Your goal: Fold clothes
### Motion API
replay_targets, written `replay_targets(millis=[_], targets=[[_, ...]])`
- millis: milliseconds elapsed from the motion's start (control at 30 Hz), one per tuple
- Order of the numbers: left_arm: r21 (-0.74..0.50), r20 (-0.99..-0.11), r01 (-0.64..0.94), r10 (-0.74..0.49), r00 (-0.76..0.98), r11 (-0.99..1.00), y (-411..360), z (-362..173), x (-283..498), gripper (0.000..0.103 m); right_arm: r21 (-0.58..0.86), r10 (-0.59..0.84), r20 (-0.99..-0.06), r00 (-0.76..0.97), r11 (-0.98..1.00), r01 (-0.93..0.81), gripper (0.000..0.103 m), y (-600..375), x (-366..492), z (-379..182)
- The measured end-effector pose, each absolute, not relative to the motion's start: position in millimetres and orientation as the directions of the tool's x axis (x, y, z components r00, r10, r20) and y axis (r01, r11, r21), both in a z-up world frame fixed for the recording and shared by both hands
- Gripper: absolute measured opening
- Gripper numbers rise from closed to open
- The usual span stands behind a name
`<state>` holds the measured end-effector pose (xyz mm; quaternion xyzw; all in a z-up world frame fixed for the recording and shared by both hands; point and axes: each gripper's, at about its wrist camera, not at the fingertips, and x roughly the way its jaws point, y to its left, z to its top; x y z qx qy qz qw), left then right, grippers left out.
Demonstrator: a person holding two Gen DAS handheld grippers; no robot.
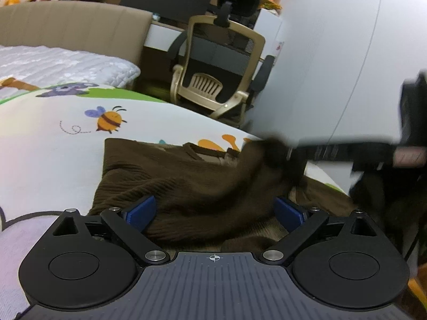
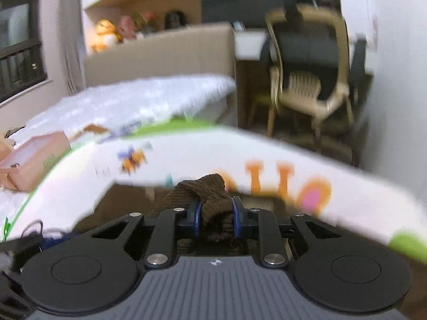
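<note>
A brown ribbed knit garment (image 1: 181, 184) lies rumpled on a white cartoon-print play mat (image 1: 53, 144). My left gripper (image 1: 213, 210) is open, its blue pads (image 1: 141, 212) wide apart, low over the near part of the garment. My right gripper (image 2: 215, 210) is shut on a bunched fold of the brown garment (image 2: 210, 189) and holds it above the mat (image 2: 186, 154). In the left wrist view the right gripper (image 1: 293, 160) shows blurred at the right, lifting the garment's far right part.
A beige office chair (image 1: 221, 74) stands beyond the mat by a white wall. A bed with a quilted white cover (image 1: 58, 64) and tan headboard is at the left. A pink cardboard box (image 2: 32, 160) sits at the mat's left edge.
</note>
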<state>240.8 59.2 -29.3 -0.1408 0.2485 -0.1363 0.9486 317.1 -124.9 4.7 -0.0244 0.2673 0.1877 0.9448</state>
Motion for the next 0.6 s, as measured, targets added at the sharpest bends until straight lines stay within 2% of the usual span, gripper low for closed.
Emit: replay_targets(millis=[100, 200, 233, 267, 300, 333, 367, 533, 567, 600], targets=[[-0.339, -0.437, 0.177, -0.321, 0.840, 0.924, 60.8, -29.7, 241.8, 0.099, 0.026, 0.284, -0.557, 0.780, 0.945, -0.326, 0.021, -126.9, 328.0, 0.4], [-0.341, -0.446, 0.181, -0.328, 0.832, 0.923, 60.3, -31.3, 243.0, 0.099, -0.007, 0.190, -0.648, 0.738, 0.967, -0.255, 0.023, -136.9, 341.1, -25.4], [-0.342, -0.453, 0.183, -0.332, 0.828, 0.922, 60.1, -32.4, 244.1, 0.099, -0.016, 0.172, -0.654, 0.736, 0.971, -0.240, 0.028, -140.4, 341.5, -29.8], [-0.345, -0.458, 0.184, -0.336, 0.823, 0.921, 60.1, -33.5, 245.0, 0.099, -0.025, 0.153, -0.661, 0.735, 0.974, -0.225, 0.040, -144.0, 342.0, -34.3], [-0.347, -0.463, 0.184, -0.339, 0.819, 0.920, 60.1, -34.5, 245.9, 0.100, -0.034, 0.135, -0.667, 0.733, 0.977, -0.210, 0.046, -147.6, 342.4, -38.8], [-0.349, -0.466, 0.181, -0.337, 0.818, 0.920, 60.5, -35.1, 246.5, 0.100, -0.037, 0.127, -0.664, 0.737, 0.979, -0.201, 0.053, -150.2, 341.7, -39.1], [-0.350, -0.469, 0.177, -0.336, 0.817, 0.920, 60.7, -35.6, 246.8, 0.100, -0.029, 0.137, -0.647, 0.750, 0.979, -0.203, 0.055, -150.9, 338.9, -32.0], [-0.356, -0.482, 0.165, -0.333, 0.810, 0.920, 61.1, -37.9, 249.3, 0.102, 0.064, 0.286, -0.508, 0.813, 0.953, -0.296, 0.056, -147.1, 321.3, -2.8], [-0.356, -0.483, 0.166, -0.333, 0.810, 0.920, 61.0, -38.2, 249.5, 0.102, 0.081, 0.311, -0.501, 0.808, 0.946, -0.314, 0.056, -145.2, 320.4, -2.7], [-0.354, -0.484, 0.166, -0.333, 0.809, 0.920, 60.5, -38.1, 249.4, 0.102, 0.096, 0.324, -0.537, 0.779, 0.941, -0.324, 0.056, -141.6, 324.2, -12.0]])
